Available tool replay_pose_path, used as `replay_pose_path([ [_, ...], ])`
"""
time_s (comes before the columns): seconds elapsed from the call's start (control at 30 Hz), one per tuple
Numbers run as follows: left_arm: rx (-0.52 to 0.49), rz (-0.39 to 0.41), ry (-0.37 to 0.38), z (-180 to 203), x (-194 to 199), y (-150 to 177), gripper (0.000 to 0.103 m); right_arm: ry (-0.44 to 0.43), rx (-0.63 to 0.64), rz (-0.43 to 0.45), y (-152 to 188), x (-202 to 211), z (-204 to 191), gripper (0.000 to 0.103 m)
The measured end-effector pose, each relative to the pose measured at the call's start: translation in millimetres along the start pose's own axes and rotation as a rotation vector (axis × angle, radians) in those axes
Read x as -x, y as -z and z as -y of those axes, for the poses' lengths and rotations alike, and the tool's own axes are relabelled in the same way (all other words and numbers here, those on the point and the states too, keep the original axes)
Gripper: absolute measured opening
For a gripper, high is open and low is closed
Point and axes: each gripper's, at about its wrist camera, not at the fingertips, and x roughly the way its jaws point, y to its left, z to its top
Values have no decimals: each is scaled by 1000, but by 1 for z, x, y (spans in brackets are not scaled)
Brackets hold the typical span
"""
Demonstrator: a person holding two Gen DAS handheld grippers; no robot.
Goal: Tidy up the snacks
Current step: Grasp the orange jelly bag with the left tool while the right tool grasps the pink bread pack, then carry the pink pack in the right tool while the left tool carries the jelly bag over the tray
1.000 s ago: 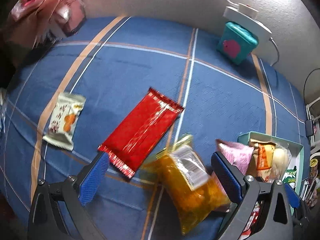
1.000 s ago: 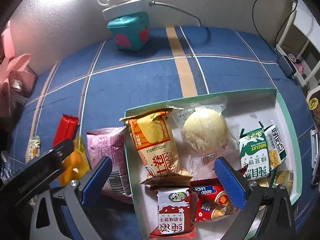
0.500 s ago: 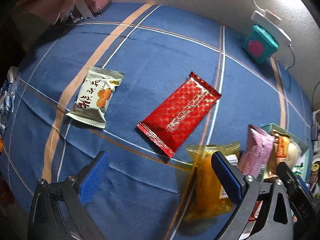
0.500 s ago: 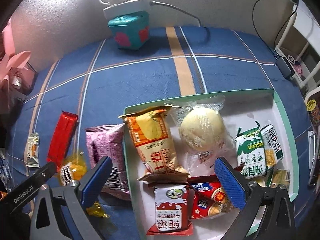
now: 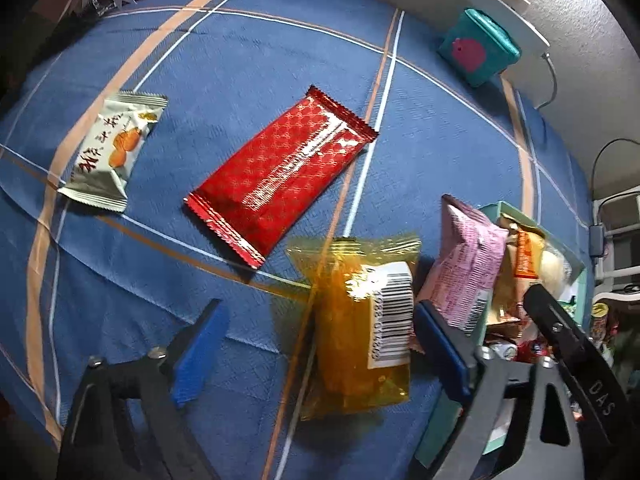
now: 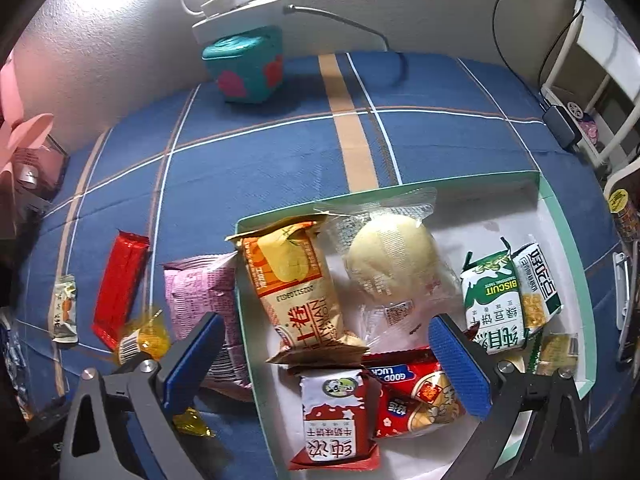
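On the blue plaid cloth (image 5: 248,52), the left gripper (image 5: 320,344) was closing around a transparent orange snack packet (image 5: 360,320), pads not yet touching; the right gripper (image 6: 328,360) hung wide open, empty.

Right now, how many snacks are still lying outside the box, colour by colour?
red packet: 1
yellow packet: 1
pink packet: 1
white packet: 1
Total: 4

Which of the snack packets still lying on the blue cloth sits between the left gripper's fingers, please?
The clear orange packet with the barcode label; the left gripper is closing around it. The red, white and pink packets lie outside.
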Motion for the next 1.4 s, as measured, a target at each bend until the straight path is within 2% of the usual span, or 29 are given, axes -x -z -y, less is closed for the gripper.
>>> replay_pose_path([
  [0.03, 0, 0, 19, 0, 1, 0, 70, 2, 3, 2, 0, 1, -1, 103],
  [0.13, -17, 5, 44, 6, 2, 3, 51, -7, 13, 6, 0, 0, -6, 103],
  [0.2, -28, 11, 45, 8, 3, 3, 48, -17, 13, 8, 0, 0, -9, 103],
  [0.3, -17, 24, 22, 10, 1, -3, 48, -41, 11, 11, 1, 1, -14, 103],
  [0.4, 22, 54, -33, -2, 7, -9, 48, -71, 19, 23, 3, 2, -22, 102],
  [0.57, 93, 85, -87, -28, 15, -15, 48, -142, 51, 26, 5, 3, -40, 88],
  [0.7, 111, 85, -81, -44, 18, -14, 48, -191, 83, 3, 9, -3, -56, 78],
  [0.83, 102, 81, -80, -45, 20, -10, 48, -228, 106, -17, 13, -10, -68, 67],
  [1.03, 103, 75, -72, -43, 15, -13, 48, -207, 120, -40, 18, -25, -73, 65],
  [1.17, 100, 72, -72, -43, 12, -14, 48, -197, 126, -51, 20, -33, -77, 60],
  [1.3, 98, 71, -75, -44, 9, -15, 49, -267, 148, -73, 24, -37, -88, 52],
  [1.4, 101, 68, -75, -44, 7, -14, 49, -230, 155, -72, 26, -41, -94, 51],
])
